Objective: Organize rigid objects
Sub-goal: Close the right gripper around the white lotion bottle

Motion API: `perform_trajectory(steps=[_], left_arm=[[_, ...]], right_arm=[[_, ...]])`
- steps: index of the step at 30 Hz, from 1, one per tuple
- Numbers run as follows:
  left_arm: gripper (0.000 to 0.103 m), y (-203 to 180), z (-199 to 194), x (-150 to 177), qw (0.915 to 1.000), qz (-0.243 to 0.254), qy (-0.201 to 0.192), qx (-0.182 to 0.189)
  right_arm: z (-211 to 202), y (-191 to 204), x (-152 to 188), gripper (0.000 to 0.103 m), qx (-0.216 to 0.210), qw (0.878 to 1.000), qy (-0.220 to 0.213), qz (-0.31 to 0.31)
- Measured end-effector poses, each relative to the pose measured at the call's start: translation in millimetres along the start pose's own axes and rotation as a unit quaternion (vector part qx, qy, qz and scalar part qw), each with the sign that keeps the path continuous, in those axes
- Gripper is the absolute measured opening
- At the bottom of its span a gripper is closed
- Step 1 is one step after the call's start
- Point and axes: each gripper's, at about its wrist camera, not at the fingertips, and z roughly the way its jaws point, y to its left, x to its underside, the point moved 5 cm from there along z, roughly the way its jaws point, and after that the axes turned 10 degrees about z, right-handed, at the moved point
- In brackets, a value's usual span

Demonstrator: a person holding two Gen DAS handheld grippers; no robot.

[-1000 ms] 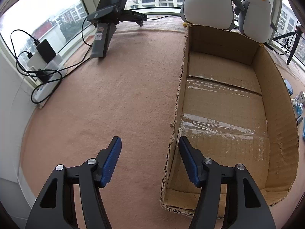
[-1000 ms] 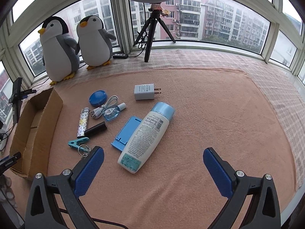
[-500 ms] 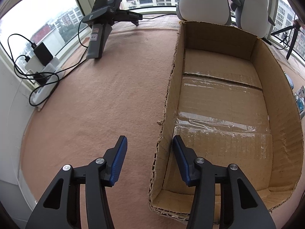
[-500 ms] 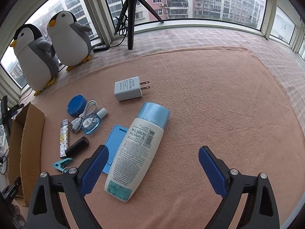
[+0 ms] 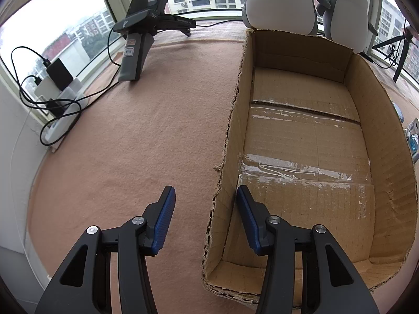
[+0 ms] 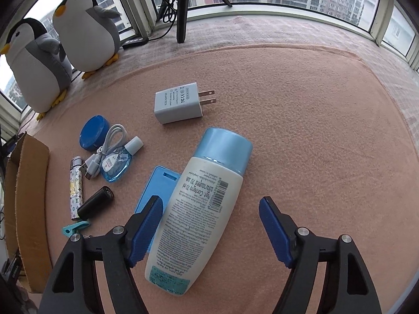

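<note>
The left tongs (image 5: 204, 196) tilt steeply down at the near corner of the open cardboard box (image 5: 392, 183). They straddle its ragged left wall, with one blue pad outside over the pink felt of the counter (image 5: 144, 130) and the other inside the box. The jaws are narrowed but released: a gap shows on each side of the wall and neither pad presses on it. The right tongs (image 6: 209, 200) also tilt steeply down, over the lotion bottle (image 6: 199, 209). Their jaws are closing with the bottle's body between them. The left pad is just beside the bottle's edge and the right pad is apart from it, so nothing is gripped yet. The bottle lies flat on the counter, to the right of the box in the right wrist view. It is off-white with black print and a barcode facing up, a teal label at its base and a pale blue cap (image 6: 225, 149). Its long axis runs diagonally, with the base nearest the camera on the left and the cap pointing away and to the right, towards the windows. Its left side overlaps a flat blue plastic card (image 6: 157, 191). A grey plug adapter (image 6: 178, 103) sits beyond the cap, apart from it.
</note>
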Motion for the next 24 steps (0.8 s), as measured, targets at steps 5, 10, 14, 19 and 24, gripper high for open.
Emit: perform_trajectory(steps=[5,10,14,19,24], left_arm=[[0.048,0,0,0,1.0000,0.000,0.000,0.000],[0.048,-1,0,0,1.0000,0.000,0.000,0.000],[0.048,-1,0,0,1.0000,0.000,0.000,-0.001],[0.048,0,0,0,1.0000,0.000,0.000,0.000],[0.048,0,0,0,1.0000,0.000,0.000,0.000]], right_arm=[[7,2,4,0.066,0.007,1.000,0.007,-0.013],[7,-3,3,0.060,0.008,0.999,0.011,-0.031],[8,-14,2,0.060,0.033,0.998,0.009,-0.051],[10,-16,0,0.059,0.036,0.997,0.009,-0.074],[13,-11,-5,0.059,0.037,0.994,-0.002,-0.099]])
